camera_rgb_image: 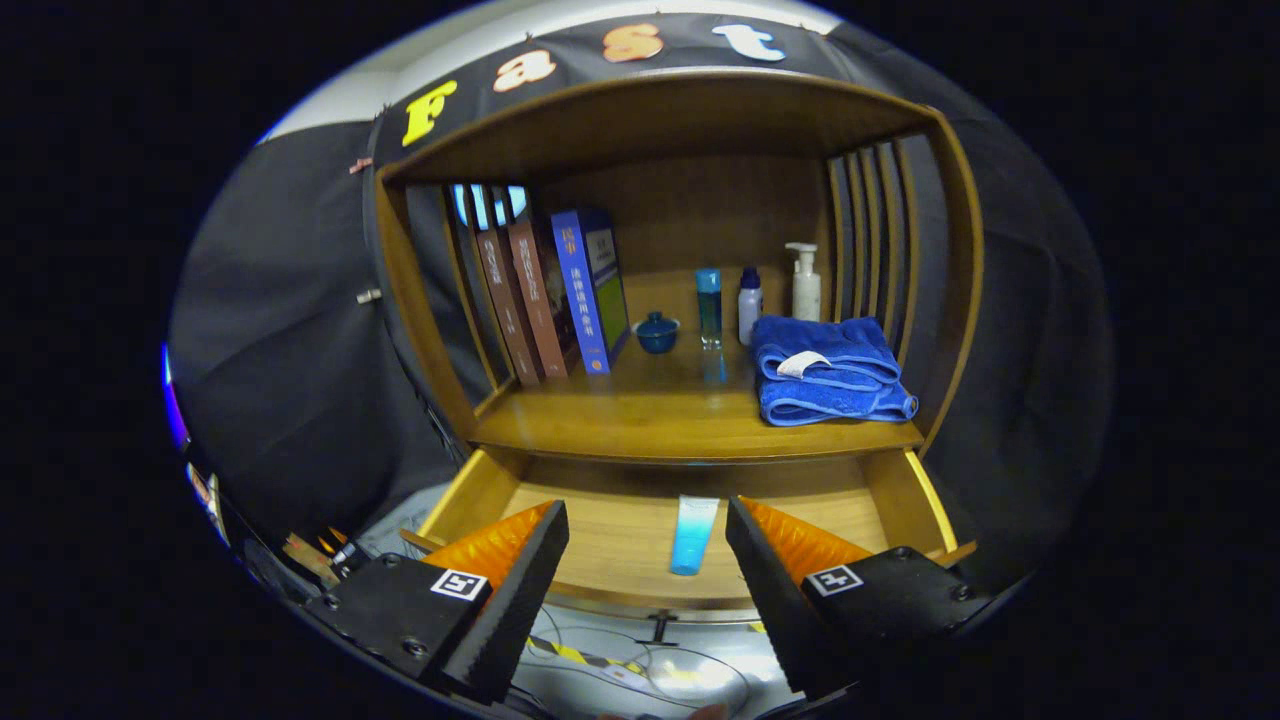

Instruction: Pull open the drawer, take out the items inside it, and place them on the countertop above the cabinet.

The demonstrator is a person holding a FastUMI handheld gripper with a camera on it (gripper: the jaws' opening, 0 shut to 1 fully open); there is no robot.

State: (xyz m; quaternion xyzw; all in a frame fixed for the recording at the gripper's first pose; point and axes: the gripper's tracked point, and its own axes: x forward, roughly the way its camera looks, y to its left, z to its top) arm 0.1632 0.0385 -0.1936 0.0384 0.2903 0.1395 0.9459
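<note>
- Below the countertop point(640, 425) of the wooden cabinet point(960, 300), the drawer point(925, 500) stands pulled open, its bare wooden floor exposed.
- Inside the drawer, a light-blue tube point(692, 535) lies flat, its length running from the drawer's back toward its front lip, roughly at the middle of the drawer's width.
- Gripper point(648, 520): fingers spread wide apart, holding nothing, raised in front of the drawer's front lip.
- Seen from the gripper, the tube shows in the gap between the two fingers, closer to the right one, with no contact to either finger.
- On the countertop, above the drawer's right side, a folded blue towel point(830, 372) lies with a white tag on top.
- Behind the towel, against the cabinet's back wall, stand a white pump bottle point(806, 283), a small white bottle with a blue cap point(749, 305) and a tall blue bottle point(709, 306).
- Left of these bottles sits a small blue lidded cup point(657, 332).
- At the countertop's left end, several books point(545, 295) lean together; the one nearest the cup is blue point(592, 288).
</note>
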